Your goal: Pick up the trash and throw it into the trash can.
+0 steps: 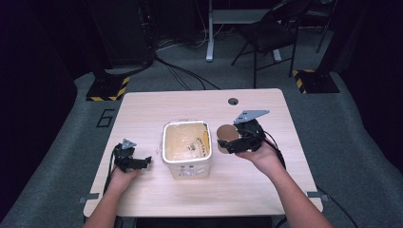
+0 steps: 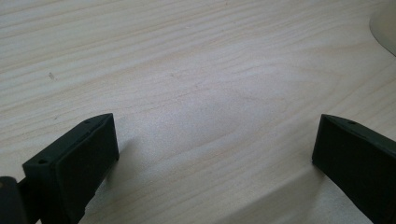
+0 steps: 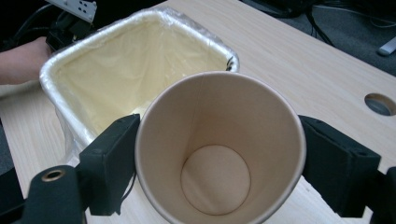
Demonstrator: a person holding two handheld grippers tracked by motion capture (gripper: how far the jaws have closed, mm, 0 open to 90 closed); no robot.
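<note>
A brown paper cup (image 1: 227, 136) (image 3: 219, 154) hangs in the air just right of a white bin (image 1: 186, 148), tilted so its empty inside faces the right gripper's camera. My right gripper (image 1: 235, 141) (image 3: 219, 163) is shut on the cup, one jaw on each side of its wall. The bin (image 3: 130, 74) holds a pale yellow liner and stands in the middle of the table. My left gripper (image 1: 146, 162) (image 2: 215, 154) rests low on the table, left of the bin, open with only bare wood between its jaws.
The light wooden table (image 1: 142, 109) has a round cable hole (image 1: 233, 101) near its far edge. Beyond the table stand a folding chair (image 1: 271, 33), cables on the floor and two stand bases with yellow-black tape (image 1: 107, 89).
</note>
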